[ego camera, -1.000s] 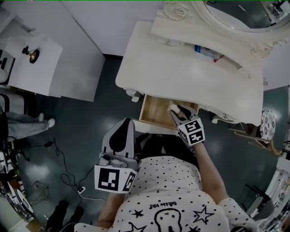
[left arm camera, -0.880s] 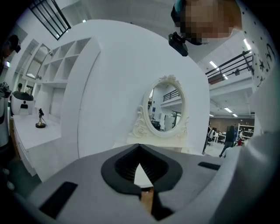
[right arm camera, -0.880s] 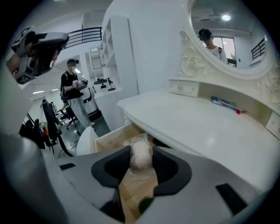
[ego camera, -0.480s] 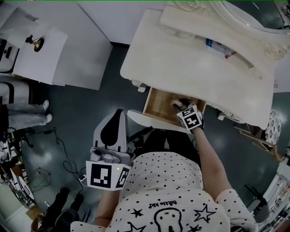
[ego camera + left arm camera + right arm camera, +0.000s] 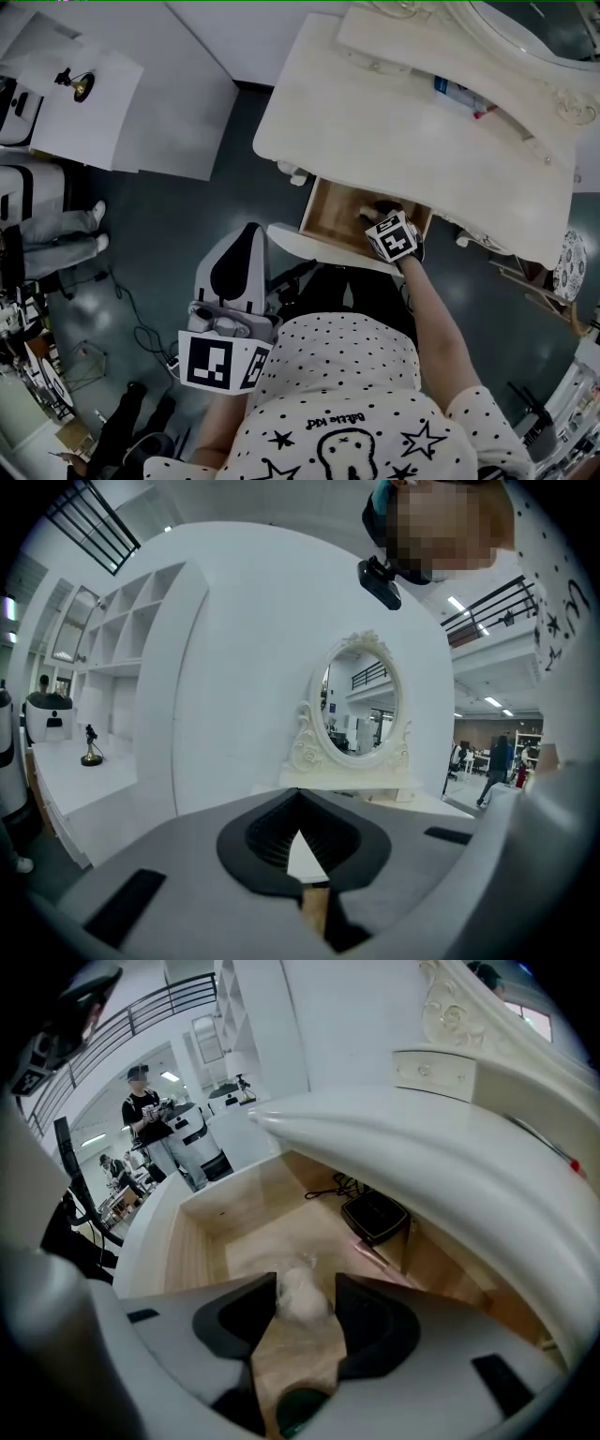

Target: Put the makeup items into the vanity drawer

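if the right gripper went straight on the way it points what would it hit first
Most likely the pale wrapped item sitting between the fingers of the right gripper, which have just been opening. The wooden floor of the vanity drawer lies close behind it, though depth is unclear.

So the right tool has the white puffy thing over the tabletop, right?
Not over the tabletop. The right gripper view shows the right tool with the white puffy thing between its jaws, down inside the open drawer. Its jaws have just been opening.
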